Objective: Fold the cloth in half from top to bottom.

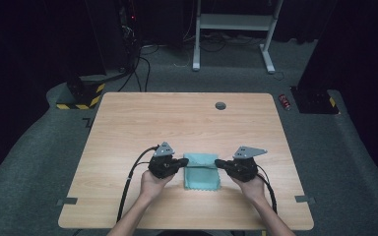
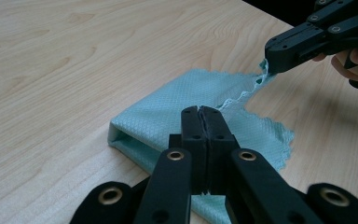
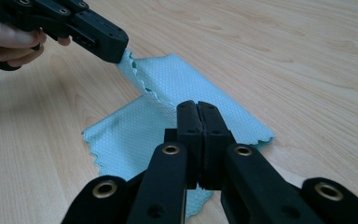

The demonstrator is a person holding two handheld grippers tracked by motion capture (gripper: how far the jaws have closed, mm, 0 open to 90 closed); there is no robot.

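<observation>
The folded teal waffle-weave cloth (image 1: 202, 171) is pinched at opposite top corners by the clamped-shut left gripper (image 1: 182, 161) and right gripper (image 1: 220, 162); the raised edge is stretched between them, looks like.

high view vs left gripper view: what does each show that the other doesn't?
High view alone: both forearms coming in from the bottom, the grey grommet in the table's far edge, a red can on the carpet, and a white desk frame behind.

Left gripper view alone: the left gripper jaws closed together on the cloth's edge, the open fold at its near left side, and the scalloped hem lifted by the right gripper.

Both: the teal cloth on the wooden table, pinched by a gripper at each side.
</observation>
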